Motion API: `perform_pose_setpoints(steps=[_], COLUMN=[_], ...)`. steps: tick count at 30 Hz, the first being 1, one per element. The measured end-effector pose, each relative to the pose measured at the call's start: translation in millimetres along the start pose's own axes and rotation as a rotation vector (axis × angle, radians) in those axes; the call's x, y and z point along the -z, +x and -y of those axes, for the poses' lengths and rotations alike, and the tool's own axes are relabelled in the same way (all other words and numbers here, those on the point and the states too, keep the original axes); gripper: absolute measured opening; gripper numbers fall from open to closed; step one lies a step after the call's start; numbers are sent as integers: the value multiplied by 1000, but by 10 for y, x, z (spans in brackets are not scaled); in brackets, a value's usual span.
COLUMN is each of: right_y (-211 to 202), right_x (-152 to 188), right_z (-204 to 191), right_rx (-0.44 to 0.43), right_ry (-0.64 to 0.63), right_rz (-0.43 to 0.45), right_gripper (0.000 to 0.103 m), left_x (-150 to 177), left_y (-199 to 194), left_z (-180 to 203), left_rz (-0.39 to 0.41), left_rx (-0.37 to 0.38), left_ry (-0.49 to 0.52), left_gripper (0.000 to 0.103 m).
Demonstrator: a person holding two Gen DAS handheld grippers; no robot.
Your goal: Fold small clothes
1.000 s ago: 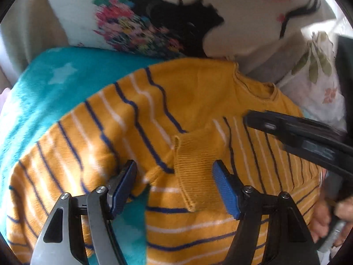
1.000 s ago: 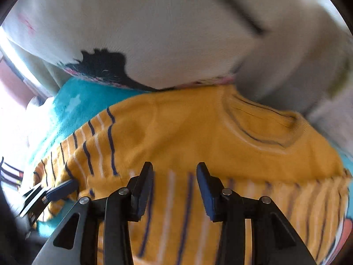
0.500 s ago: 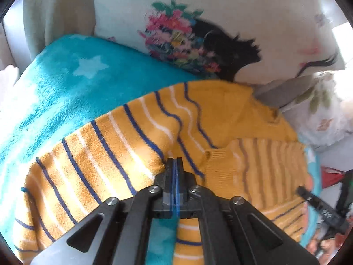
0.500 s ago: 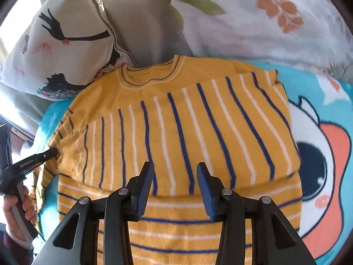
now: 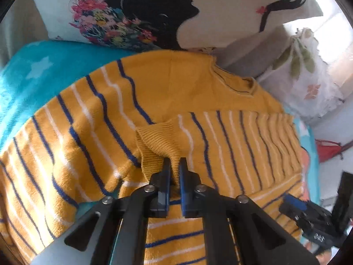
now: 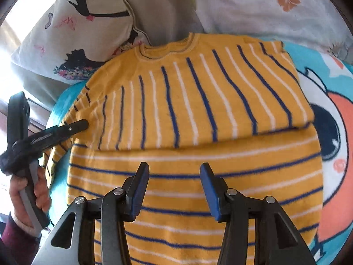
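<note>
A small yellow sweater [image 6: 194, 114] with blue and white stripes lies on a teal blanket, collar toward the pillows. One sleeve is folded across the chest. My left gripper [image 5: 174, 167] is shut on the ribbed cuff [image 5: 158, 141] of that sleeve, near the sweater's left side; the sweater also fills the left wrist view [image 5: 106, 119]. The left gripper also shows at the left of the right wrist view [image 6: 83, 124]. My right gripper [image 6: 174, 174] is open and empty, hovering over the sweater's lower body, and also shows in the left wrist view [image 5: 295, 203].
A white pillow [image 5: 198, 11] with a black silhouette print and a floral pillow [image 6: 264, 6] lie behind the collar. The teal blanket [image 5: 33, 75] with a cartoon print [image 6: 331, 132] surrounds the sweater.
My left gripper went from open to shut and now pinches the sleeve cuff. My right gripper has pulled back from near the collar to above the sweater's lower body and opened wider.
</note>
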State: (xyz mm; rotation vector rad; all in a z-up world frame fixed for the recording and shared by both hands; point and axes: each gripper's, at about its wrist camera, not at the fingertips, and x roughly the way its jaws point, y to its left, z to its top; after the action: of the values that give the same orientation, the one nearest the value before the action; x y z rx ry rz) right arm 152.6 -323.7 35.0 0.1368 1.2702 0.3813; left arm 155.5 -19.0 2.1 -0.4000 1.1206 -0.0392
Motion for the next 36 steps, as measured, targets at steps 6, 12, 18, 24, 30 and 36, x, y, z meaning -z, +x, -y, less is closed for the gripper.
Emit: perform_pose_setpoints(steps=[6,12,18,24,30,36], right_y=[-145,-142,-94,238,746,998], right_x=[109,104,68,274,738,1104], right_z=[244,222,-377,-1542,-2772,-3504], right_rx=[22,15,-67,-252,-404,-448], right_ry=[7,-2,-128,-343,-543,-636], right_rz=[9,-5,-28,-141,-300,-388], right_gripper=[52,52,52,53,59,62], left_x=[73,172,635,1353,2135,2467], left_y=[-54,-288,-1166,-2009,-2541,-2675], left_z=[-158,-260,-747,-1666,-2318,-2517], left_rz=[-3,22,133,182,205,207], left_rx=[-110,-100,-209,-358,-447,-449], left_ry=[-26,-67,-171,-407,-611,-698], left_gripper=[7,23,62,67,67,67])
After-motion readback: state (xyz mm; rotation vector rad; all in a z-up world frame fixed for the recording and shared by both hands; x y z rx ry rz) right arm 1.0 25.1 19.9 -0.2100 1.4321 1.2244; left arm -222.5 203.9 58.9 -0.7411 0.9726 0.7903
